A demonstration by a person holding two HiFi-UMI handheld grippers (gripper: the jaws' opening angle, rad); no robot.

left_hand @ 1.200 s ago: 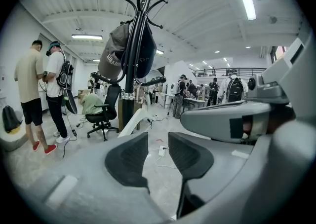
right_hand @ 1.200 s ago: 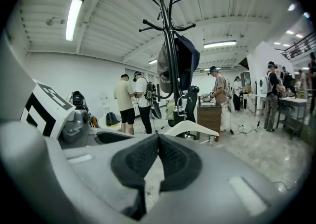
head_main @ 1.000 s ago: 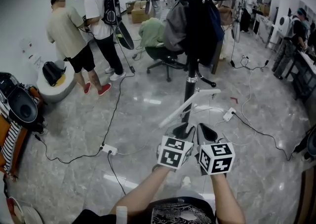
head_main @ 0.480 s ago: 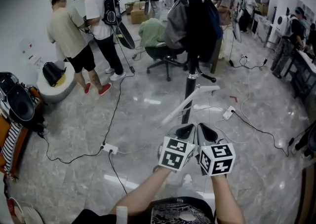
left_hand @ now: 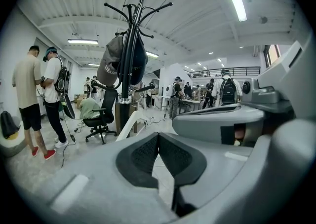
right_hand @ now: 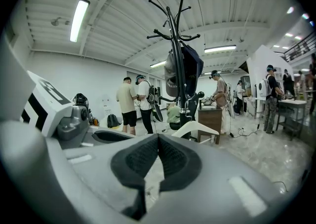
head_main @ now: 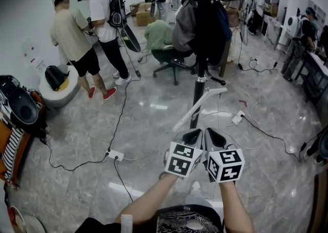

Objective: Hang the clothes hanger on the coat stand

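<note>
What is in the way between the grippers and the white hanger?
Nothing visible. Only bare floor lies between the shut left gripper, the shut right gripper and the white hanger by the coat stand.

Each gripper is built as a grey moulded shell. The left gripper (head_main: 196, 133) and the right gripper (head_main: 210, 133) are each fitted with a cube faced in black-and-white square markers: the left cube (head_main: 181, 158) and the right cube (head_main: 225, 164). The jaws are lined with black pads (left_hand: 143, 156) of a fine raised texture. No sleeves are worn on the forearms. A dark shirt (head_main: 187, 222) with a pale print is worn.
</note>
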